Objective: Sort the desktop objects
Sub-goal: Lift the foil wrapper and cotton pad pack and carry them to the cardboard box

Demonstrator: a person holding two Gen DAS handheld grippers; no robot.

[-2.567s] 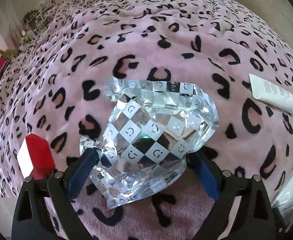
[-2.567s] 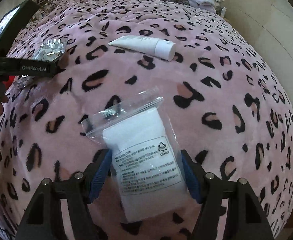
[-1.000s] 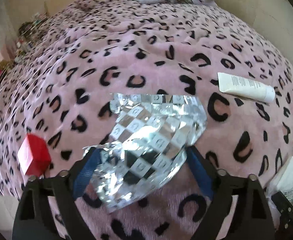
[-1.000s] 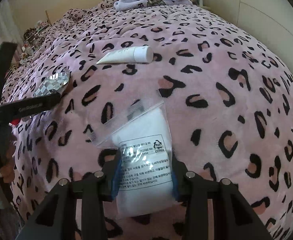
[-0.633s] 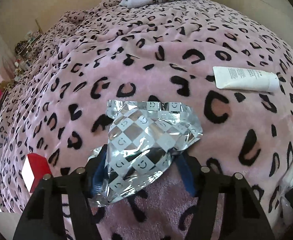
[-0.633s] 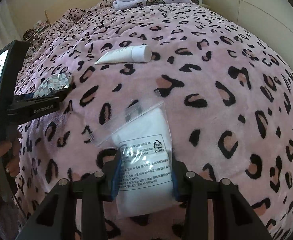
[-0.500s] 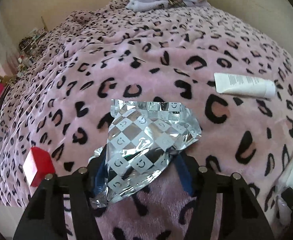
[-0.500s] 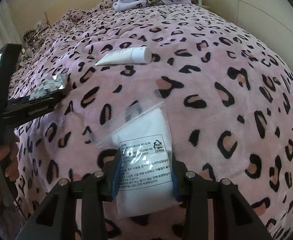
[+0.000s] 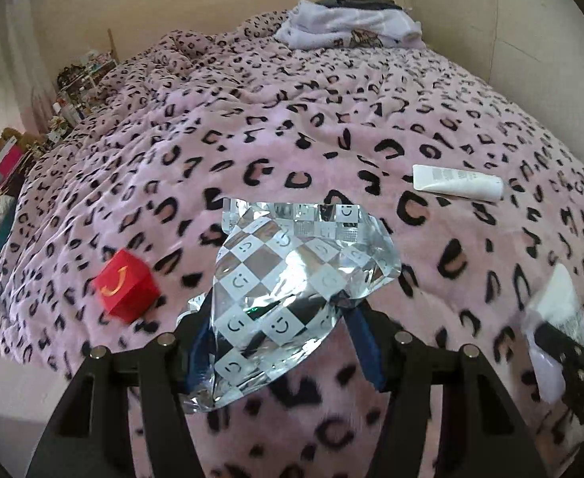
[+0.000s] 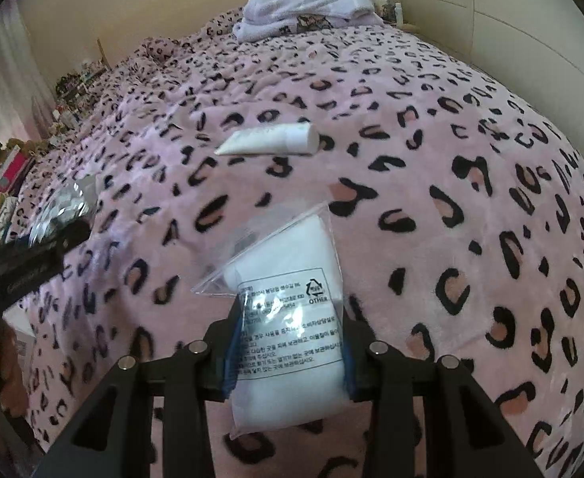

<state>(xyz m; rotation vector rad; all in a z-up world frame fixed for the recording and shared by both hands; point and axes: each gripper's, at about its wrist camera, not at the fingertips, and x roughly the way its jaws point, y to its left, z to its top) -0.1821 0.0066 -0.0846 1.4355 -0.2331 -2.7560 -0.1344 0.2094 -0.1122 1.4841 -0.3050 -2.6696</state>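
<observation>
My left gripper (image 9: 280, 342) is shut on a crinkled silver foil bag (image 9: 292, 271) with a smiley checker print and holds it above the pink leopard blanket (image 9: 252, 139). My right gripper (image 10: 288, 346) is shut on a clear zip bag (image 10: 292, 298) with white contents and a printed label, lifted off the blanket. A white tube (image 10: 270, 141) lies flat on the blanket ahead; it also shows in the left wrist view (image 9: 457, 182). A red box (image 9: 126, 288) with a yellow smile sits on the blanket left of the foil bag.
Folded lavender towels (image 10: 304, 14) are stacked at the far end of the bed. Cluttered shelves (image 9: 77, 83) stand along the left side. A cream wall (image 10: 511, 20) runs along the right. The left gripper's body (image 10: 29, 267) shows at the left edge of the right wrist view.
Both grippers closed on their bags and lifted them off the blanket. The views have tilted up, so more of the room shows.
</observation>
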